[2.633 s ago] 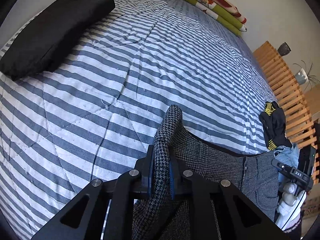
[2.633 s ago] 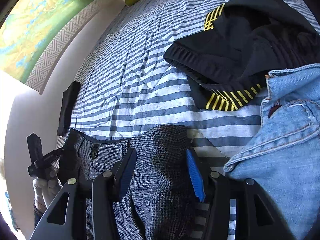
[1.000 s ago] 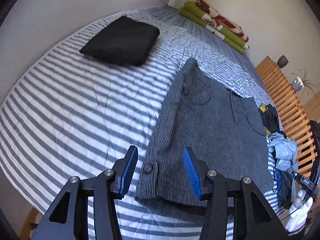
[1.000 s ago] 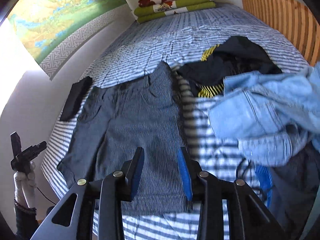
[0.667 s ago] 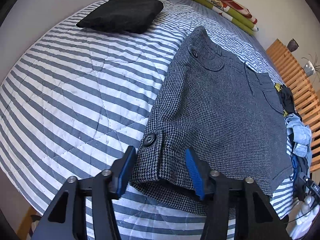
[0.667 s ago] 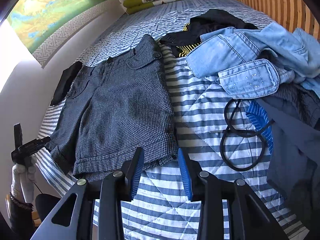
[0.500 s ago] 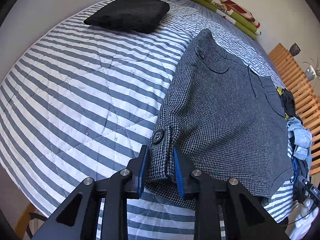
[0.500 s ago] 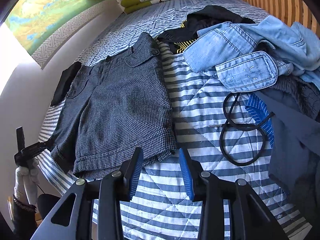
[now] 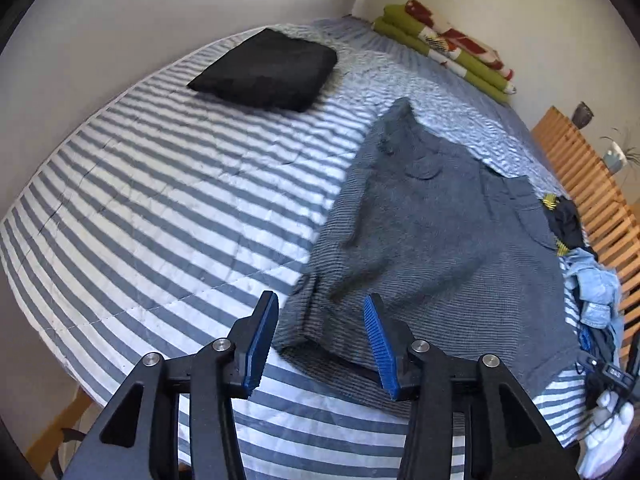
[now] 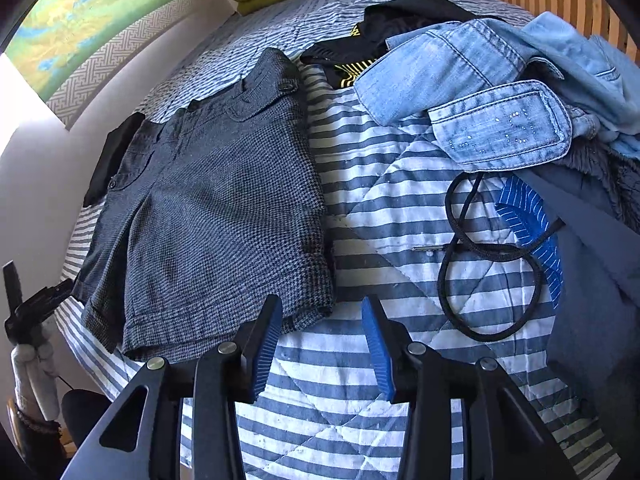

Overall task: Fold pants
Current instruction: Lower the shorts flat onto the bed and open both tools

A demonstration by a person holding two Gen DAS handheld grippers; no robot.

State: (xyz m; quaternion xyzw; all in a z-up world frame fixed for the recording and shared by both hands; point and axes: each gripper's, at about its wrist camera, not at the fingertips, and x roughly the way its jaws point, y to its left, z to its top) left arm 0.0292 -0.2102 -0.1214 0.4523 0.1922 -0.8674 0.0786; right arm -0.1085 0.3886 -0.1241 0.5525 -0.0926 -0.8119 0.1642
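Observation:
The grey houndstooth shorts [image 9: 432, 240] lie flat on the striped bedspread [image 9: 160, 200], waistband far, leg hems near. My left gripper [image 9: 322, 340] is open just short of the left leg hem, holding nothing; this view is motion-blurred. In the right wrist view the shorts [image 10: 224, 216] lie to the left. My right gripper [image 10: 322, 344] is open and empty, with the right hem corner just ahead of its left pad [image 10: 266, 344]. A gloved hand holding the other gripper shows at each view's edge.
A folded black garment [image 9: 268, 72] lies far left and folded green-and-red blankets [image 9: 448, 52] lie by the wall. Denim [image 10: 480, 80] and dark clothes pile up on the right, with a black cord [image 10: 480, 260] beside them. A wooden slatted frame [image 9: 580, 168] borders the bed.
My left gripper, nearly closed around the left leg hem half a second ago, has opened and drawn back. The right gripper stayed open and edged closer to the right hem corner.

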